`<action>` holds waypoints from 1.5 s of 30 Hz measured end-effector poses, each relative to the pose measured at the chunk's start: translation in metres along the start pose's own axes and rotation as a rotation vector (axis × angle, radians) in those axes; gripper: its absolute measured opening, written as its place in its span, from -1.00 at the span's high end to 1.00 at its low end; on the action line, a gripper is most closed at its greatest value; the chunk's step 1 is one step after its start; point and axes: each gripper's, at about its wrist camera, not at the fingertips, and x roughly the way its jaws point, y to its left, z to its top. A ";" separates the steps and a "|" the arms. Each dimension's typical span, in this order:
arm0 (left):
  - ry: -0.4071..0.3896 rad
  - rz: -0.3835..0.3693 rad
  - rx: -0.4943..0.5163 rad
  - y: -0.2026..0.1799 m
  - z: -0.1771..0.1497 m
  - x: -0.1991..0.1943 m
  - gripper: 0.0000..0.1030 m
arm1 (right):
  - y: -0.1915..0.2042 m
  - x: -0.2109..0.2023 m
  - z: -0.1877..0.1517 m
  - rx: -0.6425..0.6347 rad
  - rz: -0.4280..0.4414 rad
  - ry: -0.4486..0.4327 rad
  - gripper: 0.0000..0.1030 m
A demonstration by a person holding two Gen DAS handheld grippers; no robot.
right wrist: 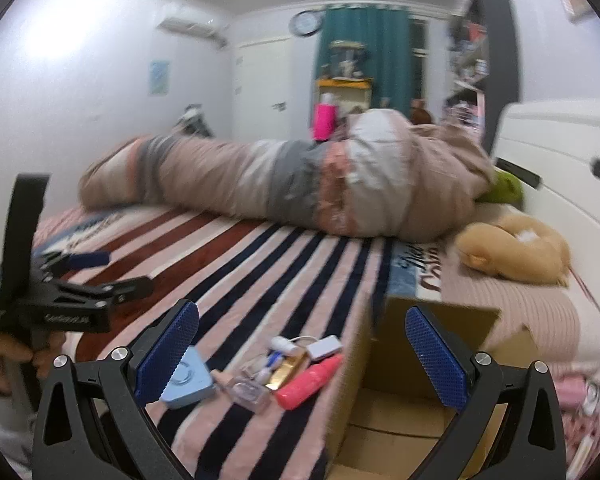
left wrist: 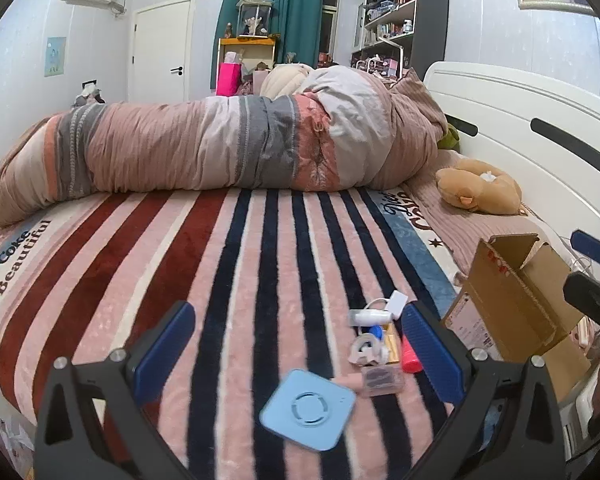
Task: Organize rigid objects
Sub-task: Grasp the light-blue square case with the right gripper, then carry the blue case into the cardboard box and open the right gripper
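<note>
A pile of small rigid items lies on the striped blanket: a light blue square device point(left wrist: 308, 408) point(right wrist: 190, 380), a red-pink tube point(left wrist: 411, 356) point(right wrist: 310, 378), a clear plastic case point(left wrist: 381, 378) point(right wrist: 250, 394), a gold box point(right wrist: 288, 368), a tape roll point(left wrist: 367, 347) and a white adapter with cable point(left wrist: 396, 302) point(right wrist: 324, 346). An open cardboard box point(left wrist: 512, 304) point(right wrist: 412, 384) stands to their right. My left gripper point(left wrist: 296, 356) is open and empty just above the blue device. My right gripper point(right wrist: 302, 354) is open and empty, spanning the pile and the box's left wall.
A rolled quilt point(left wrist: 220, 148) lies across the bed's far side. A tan plush toy point(left wrist: 480, 188) point(right wrist: 516, 250) sits by the white headboard point(left wrist: 540, 120). The right gripper shows at the left wrist view's right edge point(left wrist: 592, 280); the left gripper and a hand show at left point(right wrist: 60, 292).
</note>
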 end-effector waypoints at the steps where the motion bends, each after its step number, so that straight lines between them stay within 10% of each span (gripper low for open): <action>1: 0.001 -0.003 -0.003 0.006 -0.001 0.001 -0.99 | 0.008 0.004 0.003 -0.027 0.019 0.009 -1.00; 13: 0.086 0.004 -0.029 0.088 -0.036 0.022 -0.99 | 0.110 0.141 -0.046 -0.221 0.380 0.391 -0.32; 22: 0.147 -0.048 -0.069 0.106 -0.060 0.043 -0.99 | 0.108 0.208 -0.082 -0.219 0.390 0.519 -0.35; 29: 0.164 -0.057 -0.077 0.110 -0.064 0.045 -0.99 | 0.109 0.219 -0.084 -0.158 0.564 0.622 -0.62; 37: 0.183 -0.097 -0.093 0.111 -0.070 0.043 -0.99 | 0.134 0.219 -0.094 -0.232 0.408 0.608 -0.56; 45: 0.237 -0.333 -0.091 0.092 -0.063 0.048 -0.97 | 0.131 0.181 -0.067 -0.197 0.413 0.426 -0.54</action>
